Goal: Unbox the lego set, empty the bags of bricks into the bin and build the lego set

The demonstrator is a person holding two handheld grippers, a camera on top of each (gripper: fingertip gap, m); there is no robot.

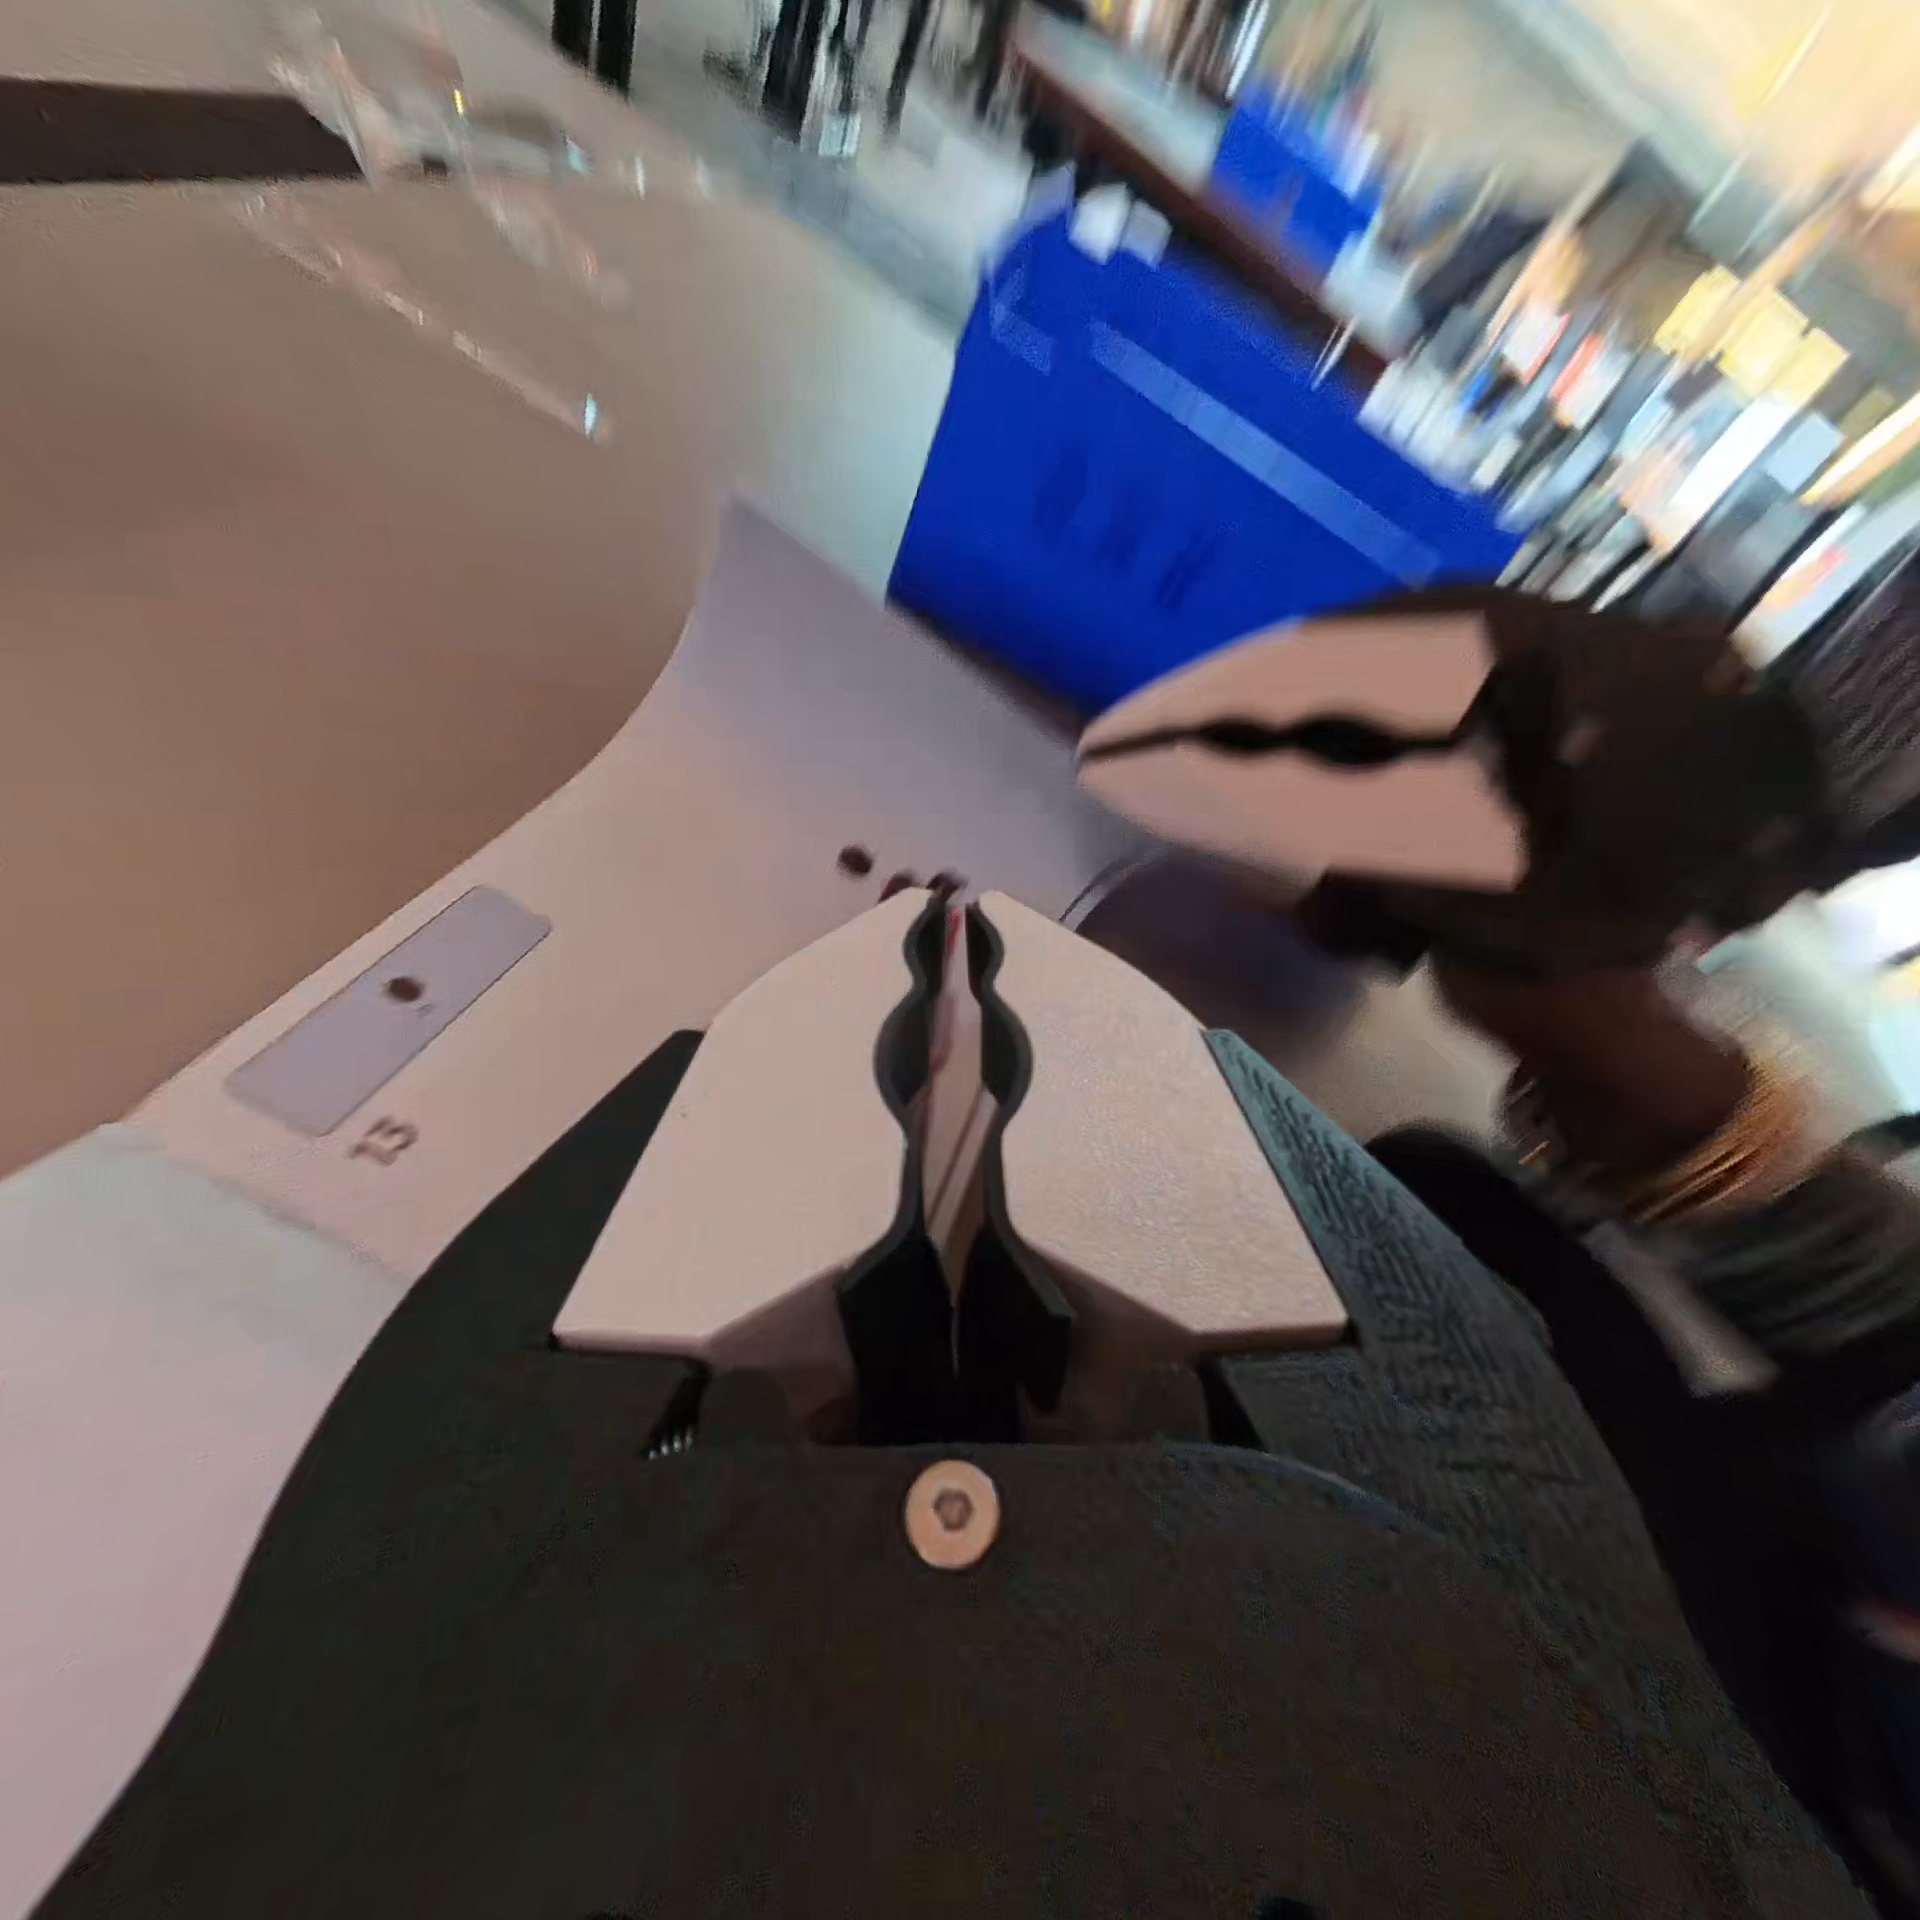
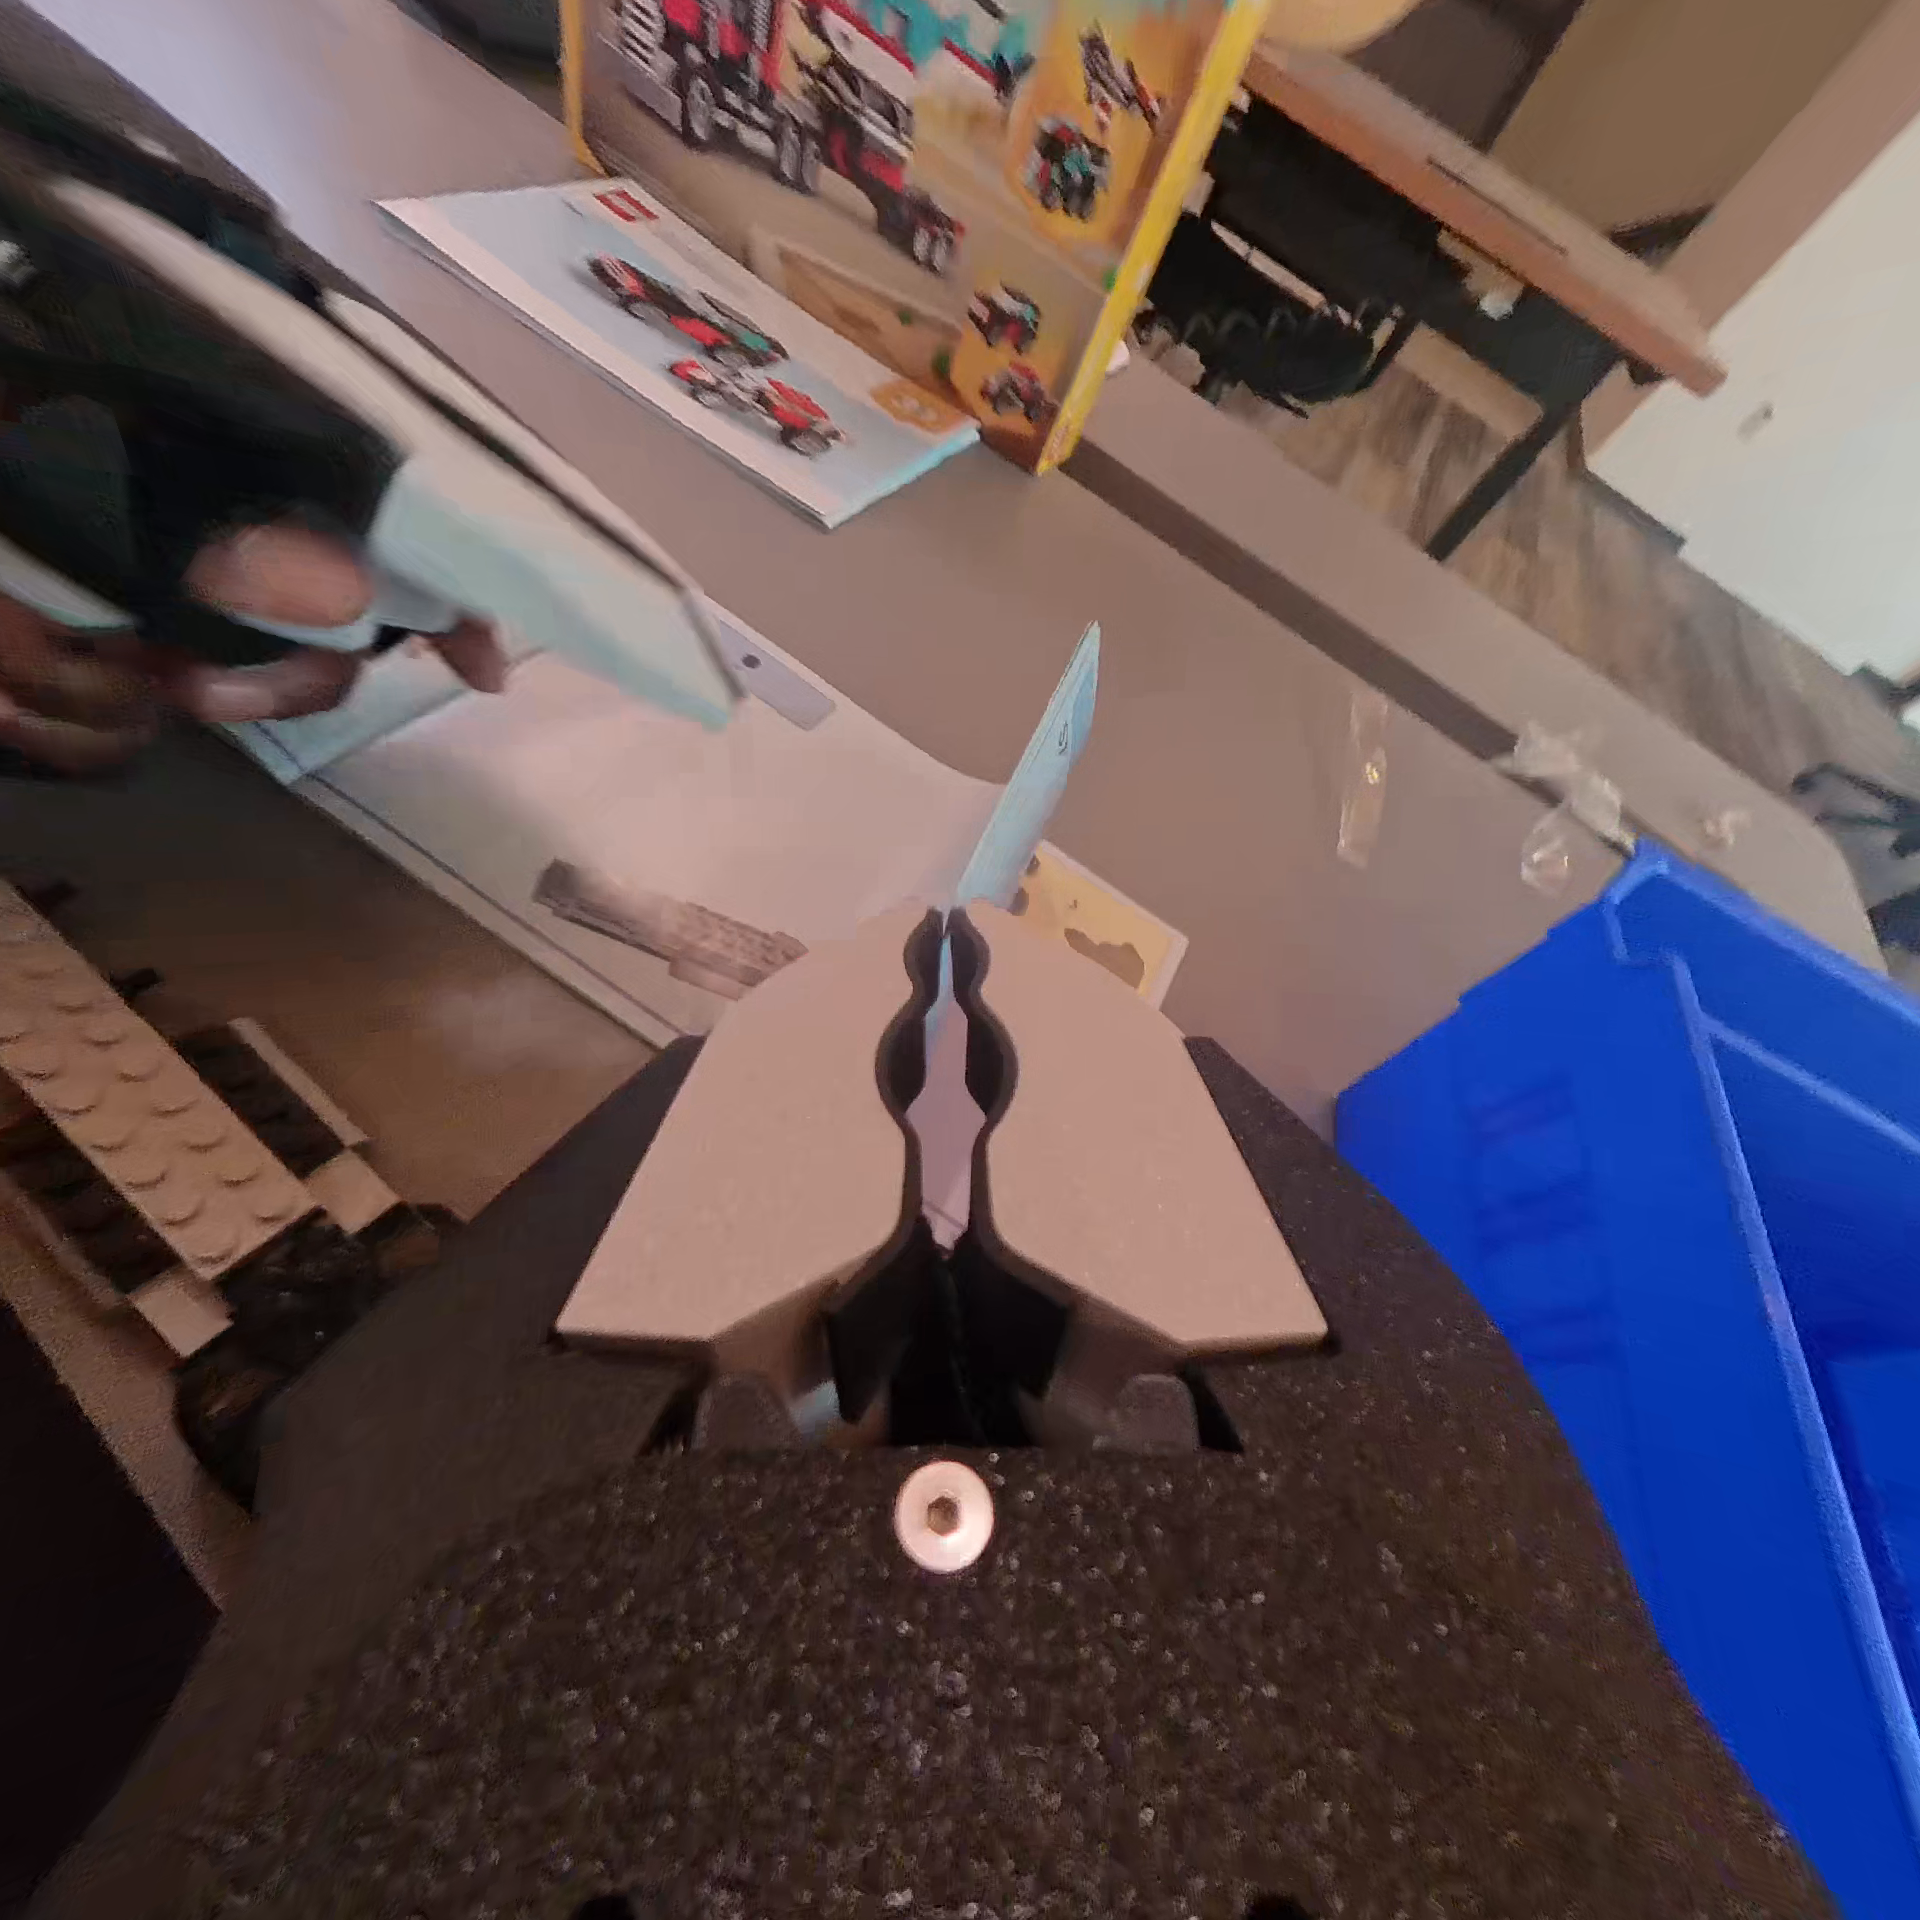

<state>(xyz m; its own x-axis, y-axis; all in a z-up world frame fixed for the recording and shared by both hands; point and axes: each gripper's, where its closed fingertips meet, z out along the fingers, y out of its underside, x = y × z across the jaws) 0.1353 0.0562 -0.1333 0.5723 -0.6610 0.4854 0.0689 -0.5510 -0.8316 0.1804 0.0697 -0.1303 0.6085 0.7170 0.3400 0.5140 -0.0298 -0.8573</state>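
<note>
The grey counter carried it all: the blue bin sat at its right, the lego box stood far back beside a closed booklet. Both grippers shared the open instruction booklet. The right gripper had its jaws pinching one page, and the left gripper had its jaws pinching a page too.
</note>
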